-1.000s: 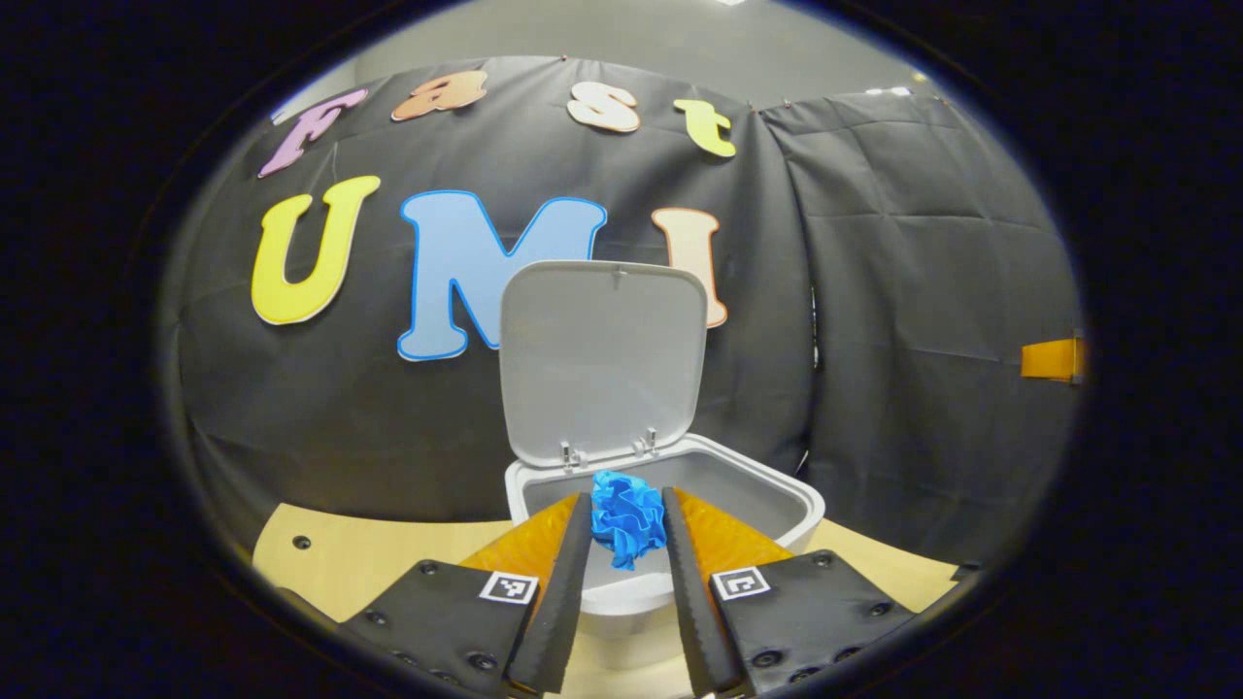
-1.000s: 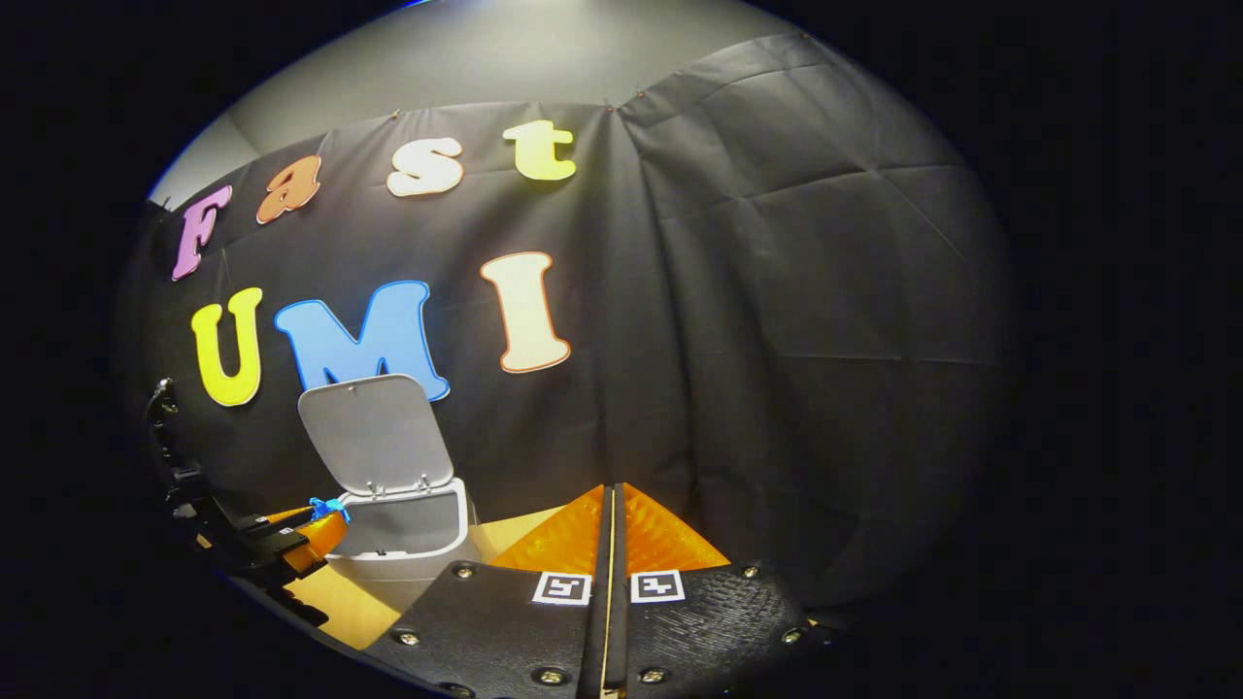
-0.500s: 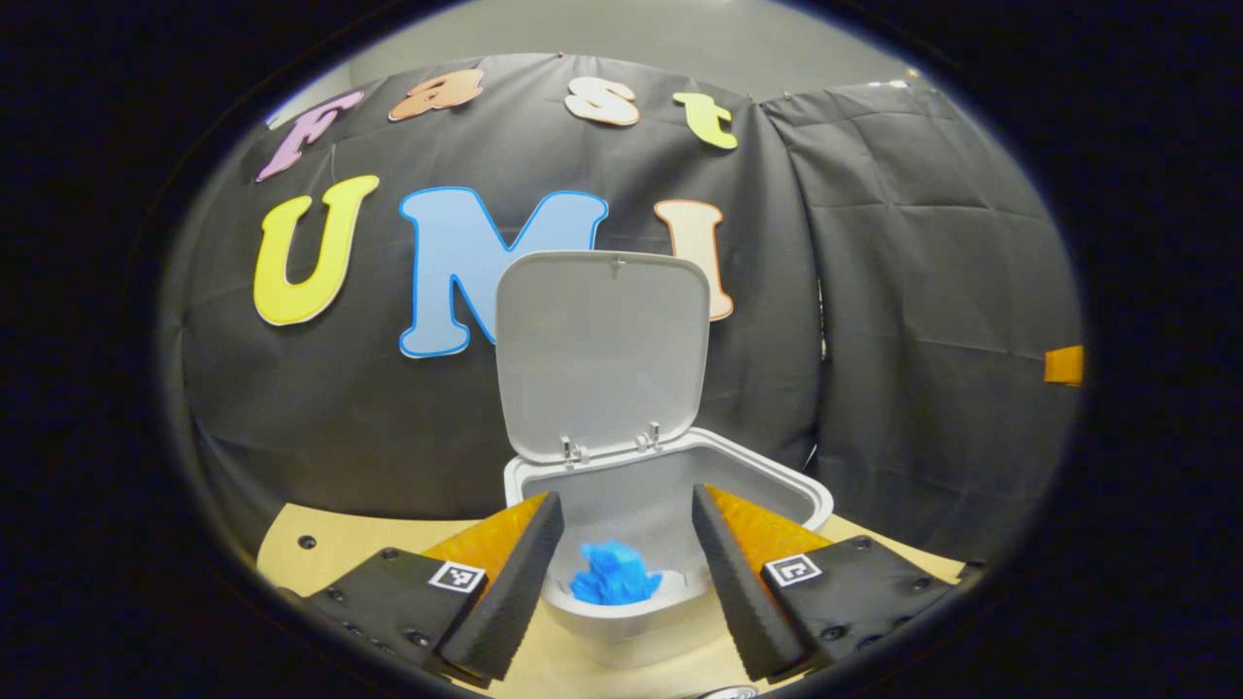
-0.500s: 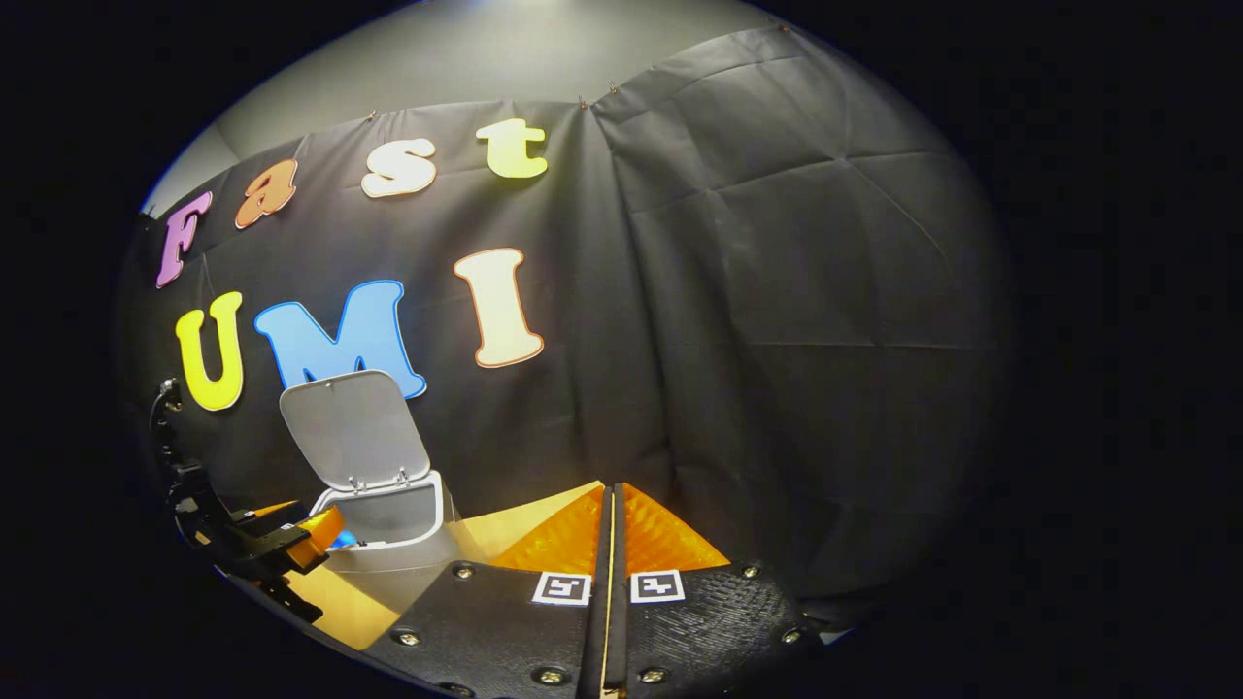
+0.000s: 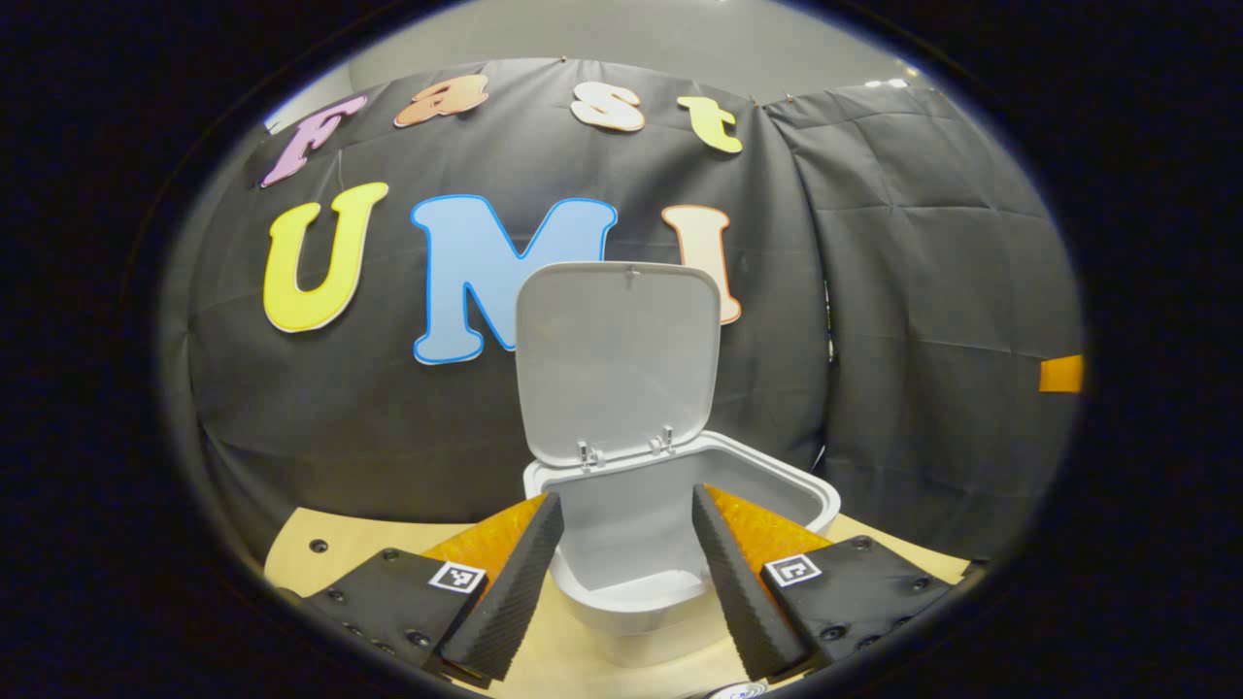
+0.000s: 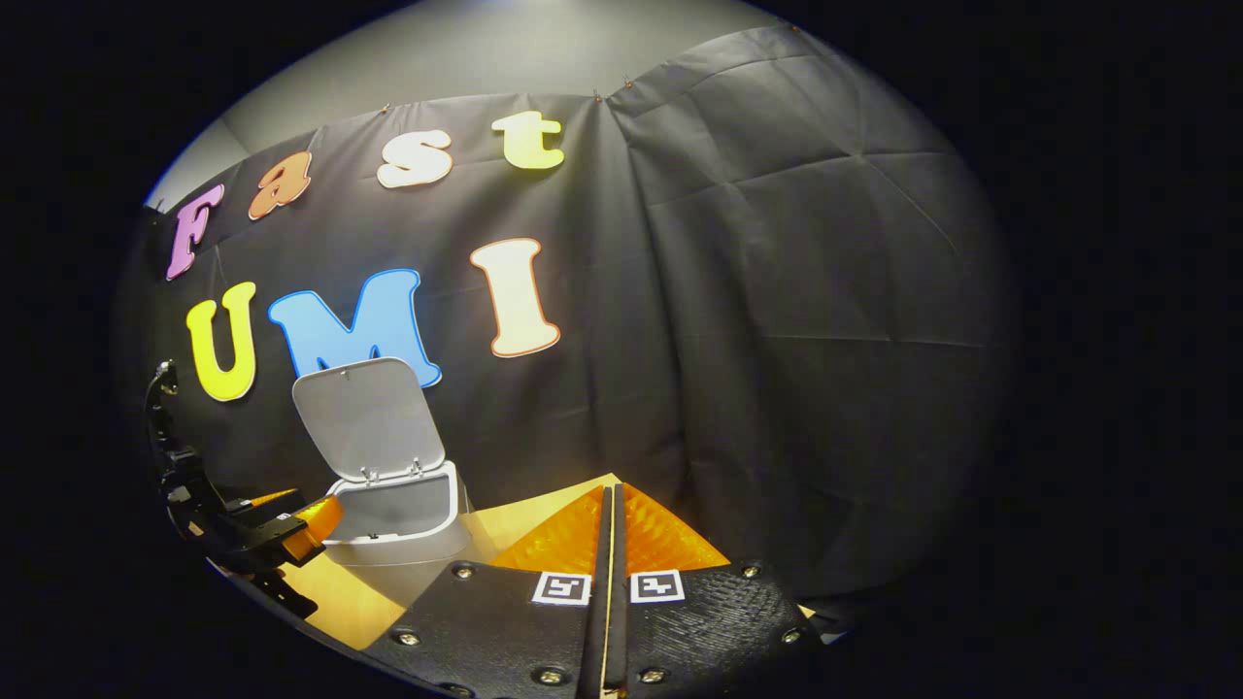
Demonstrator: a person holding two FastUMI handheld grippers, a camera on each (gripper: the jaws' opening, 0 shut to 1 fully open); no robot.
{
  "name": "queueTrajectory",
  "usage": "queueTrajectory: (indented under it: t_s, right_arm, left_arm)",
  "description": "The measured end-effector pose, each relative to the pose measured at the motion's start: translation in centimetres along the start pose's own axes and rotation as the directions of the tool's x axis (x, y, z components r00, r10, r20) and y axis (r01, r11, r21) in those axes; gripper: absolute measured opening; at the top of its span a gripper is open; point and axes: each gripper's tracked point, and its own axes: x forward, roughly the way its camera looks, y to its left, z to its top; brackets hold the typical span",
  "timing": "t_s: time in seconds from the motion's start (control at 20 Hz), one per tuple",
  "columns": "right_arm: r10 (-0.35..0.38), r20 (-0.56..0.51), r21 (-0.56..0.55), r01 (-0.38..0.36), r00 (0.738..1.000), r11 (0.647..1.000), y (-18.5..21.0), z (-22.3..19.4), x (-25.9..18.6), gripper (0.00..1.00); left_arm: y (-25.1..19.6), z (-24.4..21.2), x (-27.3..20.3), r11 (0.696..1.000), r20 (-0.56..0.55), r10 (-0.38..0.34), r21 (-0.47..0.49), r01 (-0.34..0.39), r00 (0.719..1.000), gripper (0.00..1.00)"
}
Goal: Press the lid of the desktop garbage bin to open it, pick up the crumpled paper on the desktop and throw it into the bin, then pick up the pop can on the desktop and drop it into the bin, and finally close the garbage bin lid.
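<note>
The white desktop bin (image 5: 777, 481) stands on the wooden table with its lid (image 5: 621, 359) swung up against the booth wall. My left gripper (image 5: 624, 495) is open just in front of and above the bin's mouth, with nothing between its fingers. The bin's pale inside wall shows between them; the bottom is hidden, and I see no paper. In the right gripper view the same bin (image 6: 400, 507) and its raised lid (image 6: 369, 417) sit at the lower left. The left gripper (image 6: 296, 524) hovers at the bin's near-left side. My right gripper (image 6: 612, 490) is shut and holds nothing.
The light wooden tabletop (image 5: 340, 549) runs left of the bin and ends at a curved edge near the black cloth wall. A pale rounded edge (image 5: 740, 691) peeks in at the very bottom of the left gripper view; I cannot tell what it is.
The left gripper opened and let go of the blue crumpled paper, which fell into the bin and is now out of sight. The right gripper stayed shut and barely shifted.
</note>
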Motion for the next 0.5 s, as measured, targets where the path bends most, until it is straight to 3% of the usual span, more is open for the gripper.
queueTrajectory:
  t_s: [0.3, 0.5]
  right_arm:
    - [0.087, -0.026, -0.037, -0.088, 0.996, 0.995, 3.1, -1.0, 0.8, 0.01]
    - [0.15, -0.046, -0.067, -0.153, 0.988, 0.986, 5.2, -1.5, 1.3, 0.01]
  left_arm:
    - [2.7, 0.5, -1.9, 0.998, 0.008, 0.056, -0.022, -0.056, 0.998, 0.89]
    - [4.6, 0.4, -3.2, 0.994, 0.009, 0.102, -0.038, -0.101, 0.995, 0.96]
